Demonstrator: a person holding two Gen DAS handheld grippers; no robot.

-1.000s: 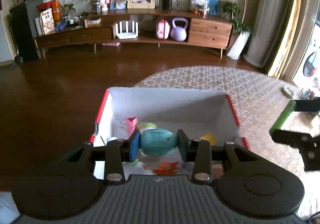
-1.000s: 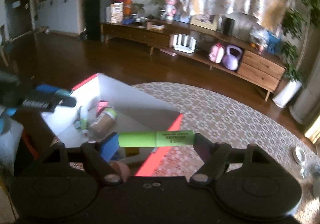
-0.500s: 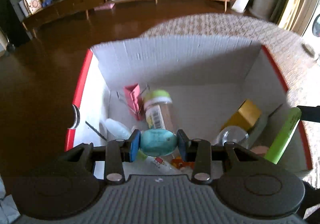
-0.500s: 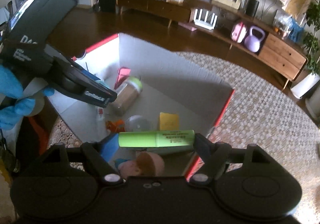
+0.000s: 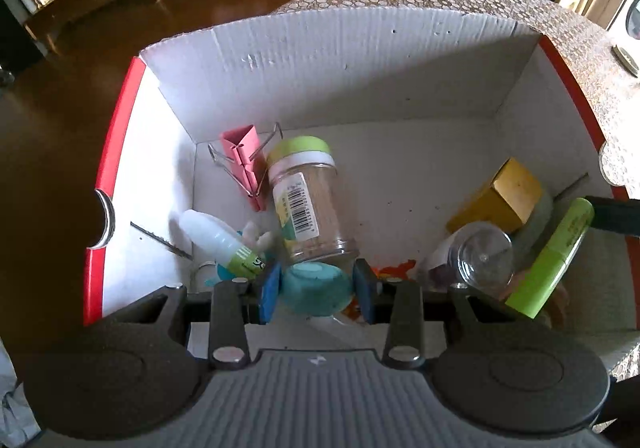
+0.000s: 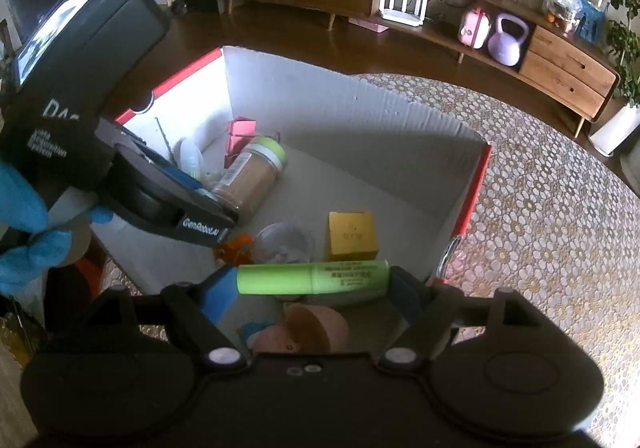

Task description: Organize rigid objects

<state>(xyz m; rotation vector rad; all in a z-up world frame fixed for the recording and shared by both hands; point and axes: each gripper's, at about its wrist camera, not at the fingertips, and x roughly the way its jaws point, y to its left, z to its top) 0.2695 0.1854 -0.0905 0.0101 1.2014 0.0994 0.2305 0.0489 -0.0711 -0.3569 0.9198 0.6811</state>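
My left gripper (image 5: 317, 290) is shut on a teal egg-shaped object (image 5: 316, 290), held low inside the white cardboard box (image 5: 340, 59), just over a lying jar with a green lid (image 5: 306, 199). My right gripper (image 6: 312, 282) is shut on a green highlighter (image 6: 313, 278) held crosswise above the box's near right corner. The highlighter also shows in the left wrist view (image 5: 554, 258). The left gripper body (image 6: 120, 151) shows in the right wrist view over the box's left side.
In the box lie a pink binder clip (image 5: 244, 155), a white tube (image 5: 220, 238), a clear round container (image 5: 478, 256), a yellow box (image 5: 500, 195), an orange toy (image 6: 234, 248) and a pink cup (image 6: 316, 328). The box stands on a patterned tablecloth (image 6: 540, 207). Wooden floor lies beyond.
Both grippers have lowered and moved forward into the box, still holding their objects. The teal object now sits just above the jar.
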